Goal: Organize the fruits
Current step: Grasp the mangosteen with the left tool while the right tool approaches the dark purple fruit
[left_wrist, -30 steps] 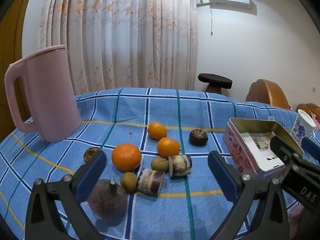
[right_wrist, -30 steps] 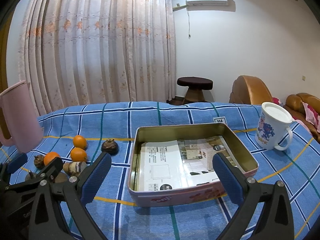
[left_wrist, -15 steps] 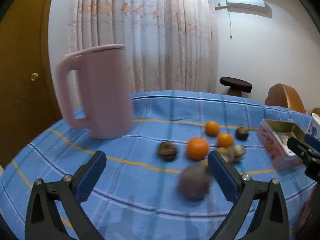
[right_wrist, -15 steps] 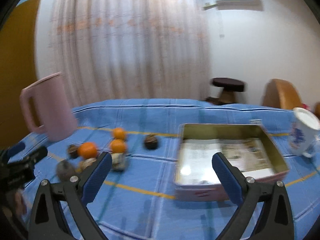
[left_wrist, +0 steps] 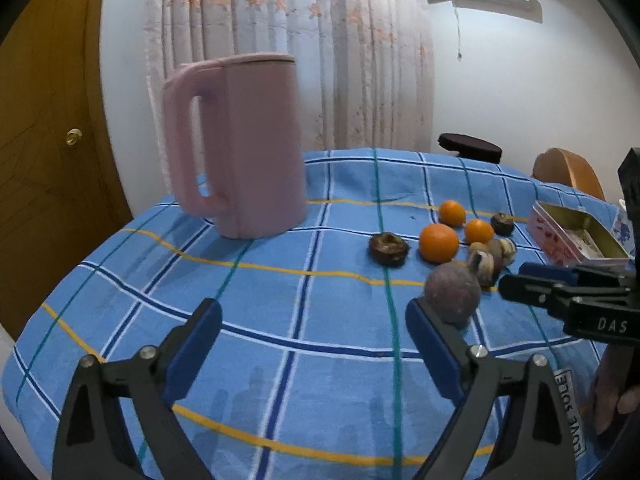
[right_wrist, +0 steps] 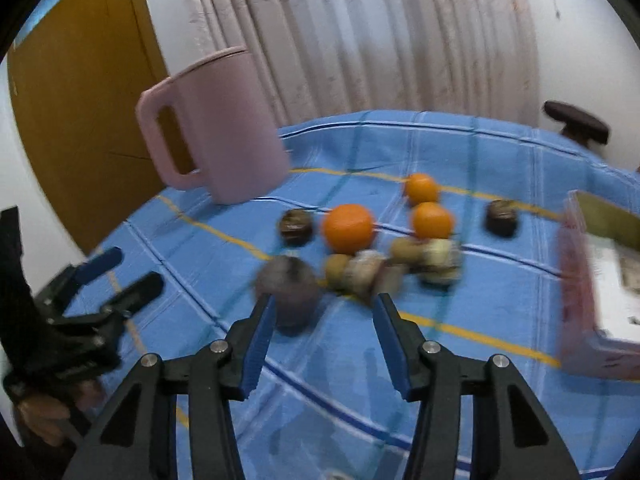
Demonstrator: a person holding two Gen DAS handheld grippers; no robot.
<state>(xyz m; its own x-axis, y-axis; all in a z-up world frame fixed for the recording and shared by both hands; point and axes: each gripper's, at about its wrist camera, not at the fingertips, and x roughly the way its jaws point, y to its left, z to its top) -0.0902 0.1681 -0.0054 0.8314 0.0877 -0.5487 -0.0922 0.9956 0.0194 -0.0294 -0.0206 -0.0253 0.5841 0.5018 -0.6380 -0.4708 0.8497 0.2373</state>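
A: On the table (left_wrist: 280, 320), what's biggest?

B: The blue checked cloth covers it all. Then the pink jug (left_wrist: 240, 148), upright at the far left, well apart from the fruit. At the right edge sits an open tin (left_wrist: 576, 236) with paper inside.

A: And the fruit?

B: Bunched between jug and tin. A round purple fruit (left_wrist: 452, 292) lies nearest, then a big orange (left_wrist: 439, 242) with two small oranges (left_wrist: 479, 231) behind. A dark brown fruit (left_wrist: 388, 249) sits left of the big orange, another (left_wrist: 502, 223) near the tin. Small kiwis (right_wrist: 336, 266) and cut pieces are blurred; I can't tell which touch.

A: The claws?

B: The left gripper (left_wrist: 314, 326) is spread wide over bare cloth, holding nothing. The right gripper (right_wrist: 324, 308) is also apart and empty, its left fingertip (right_wrist: 266, 312) just in front of the purple fruit.
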